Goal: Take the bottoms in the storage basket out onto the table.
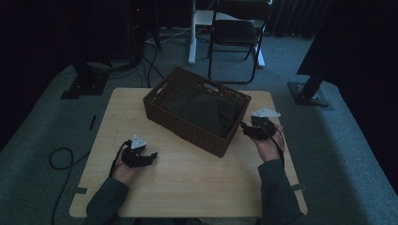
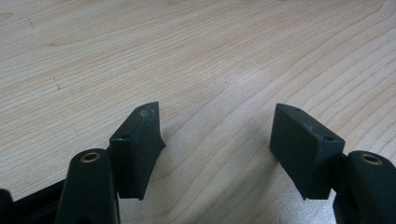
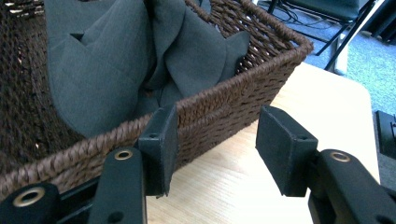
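Note:
A brown woven basket (image 1: 187, 131) stands at the back middle of the wooden table (image 1: 187, 187), turned at an angle. A dark grey cloth (image 1: 202, 110) lies crumpled inside it. My right gripper (image 1: 244, 126) hovers just off the basket's right end. Its open jaws point at the basket's woven wall (image 3: 233, 98) with nothing pressed between them, and the cloth (image 3: 93, 70) rises behind the rim. My left gripper (image 1: 152, 156) rests low over the table's front left. It is open over bare wood (image 2: 187, 46), with nothing between its fingertips.
A black folding chair (image 1: 234, 33) and a white desk leg (image 1: 192, 37) stand on the carpet behind the table. Black stand bases sit at the left (image 1: 82, 86) and right (image 1: 309, 91). A cable (image 1: 61, 159) loops on the floor to the left.

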### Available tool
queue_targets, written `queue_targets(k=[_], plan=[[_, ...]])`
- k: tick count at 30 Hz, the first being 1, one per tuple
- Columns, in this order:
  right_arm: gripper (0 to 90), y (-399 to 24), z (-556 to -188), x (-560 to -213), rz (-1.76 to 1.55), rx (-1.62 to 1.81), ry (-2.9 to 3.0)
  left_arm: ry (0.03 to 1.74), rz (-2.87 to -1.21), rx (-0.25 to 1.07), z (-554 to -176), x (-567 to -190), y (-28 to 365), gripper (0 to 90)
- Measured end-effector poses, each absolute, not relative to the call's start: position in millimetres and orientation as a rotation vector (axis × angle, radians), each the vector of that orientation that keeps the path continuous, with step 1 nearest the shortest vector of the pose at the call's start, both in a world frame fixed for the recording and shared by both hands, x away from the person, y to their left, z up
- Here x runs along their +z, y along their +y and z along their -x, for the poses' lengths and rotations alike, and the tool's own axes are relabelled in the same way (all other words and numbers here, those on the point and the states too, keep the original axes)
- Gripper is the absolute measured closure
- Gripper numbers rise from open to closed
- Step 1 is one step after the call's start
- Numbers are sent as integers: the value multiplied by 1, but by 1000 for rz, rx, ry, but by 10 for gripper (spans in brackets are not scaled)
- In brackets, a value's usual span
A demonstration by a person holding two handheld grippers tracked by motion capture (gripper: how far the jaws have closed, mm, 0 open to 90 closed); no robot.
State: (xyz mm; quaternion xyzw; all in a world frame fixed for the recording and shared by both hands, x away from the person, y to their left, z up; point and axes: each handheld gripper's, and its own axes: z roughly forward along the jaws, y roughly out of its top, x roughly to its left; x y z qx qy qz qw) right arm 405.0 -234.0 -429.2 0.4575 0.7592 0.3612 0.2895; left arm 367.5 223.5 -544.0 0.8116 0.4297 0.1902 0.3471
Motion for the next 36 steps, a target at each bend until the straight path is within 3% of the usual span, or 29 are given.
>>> queue_targets(k=[36], plan=[[467, -210, -427, -405, -1151, 987, 2027, 1115, -2105, 494, -368, -544, 224, 344]])
